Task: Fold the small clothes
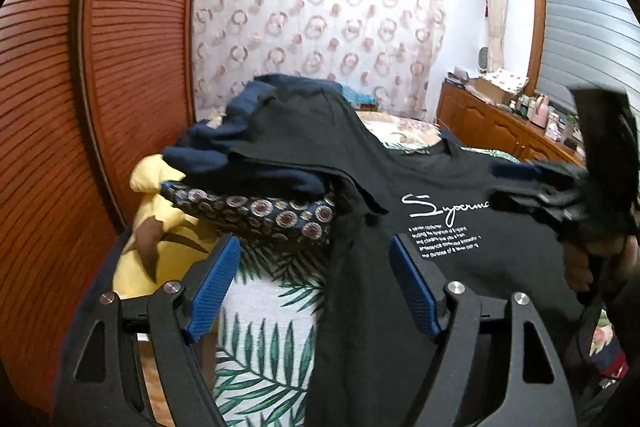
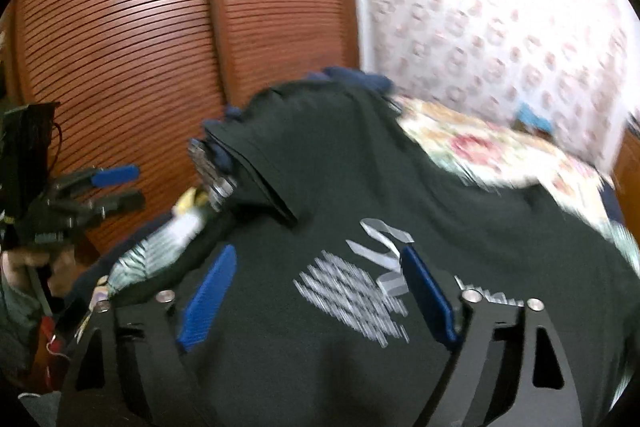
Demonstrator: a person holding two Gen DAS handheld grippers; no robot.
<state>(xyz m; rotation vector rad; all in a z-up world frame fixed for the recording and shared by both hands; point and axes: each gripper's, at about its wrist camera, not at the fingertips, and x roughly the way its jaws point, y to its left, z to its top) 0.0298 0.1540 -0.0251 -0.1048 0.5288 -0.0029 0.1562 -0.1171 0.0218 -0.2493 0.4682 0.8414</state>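
Note:
A black T-shirt [image 1: 400,163] with white print lies spread on the bed, one side draped over a pile of clothes. It fills the right wrist view [image 2: 360,187], which is blurred. My left gripper [image 1: 316,259] is open and empty, just above the shirt's left edge. My right gripper [image 2: 316,267] is open and empty, above the shirt's printed chest. The right gripper also shows at the right edge of the left wrist view [image 1: 536,187]. The left gripper shows at the left of the right wrist view [image 2: 116,187].
The pile holds a navy garment [image 1: 212,155], a patterned dark cloth [image 1: 256,211] and a yellow cloth [image 1: 160,227]. A leaf-print sheet [image 1: 264,339] covers the bed. A louvred wooden wardrobe [image 1: 100,67] stands at the left, a wooden dresser [image 1: 492,123] at the right.

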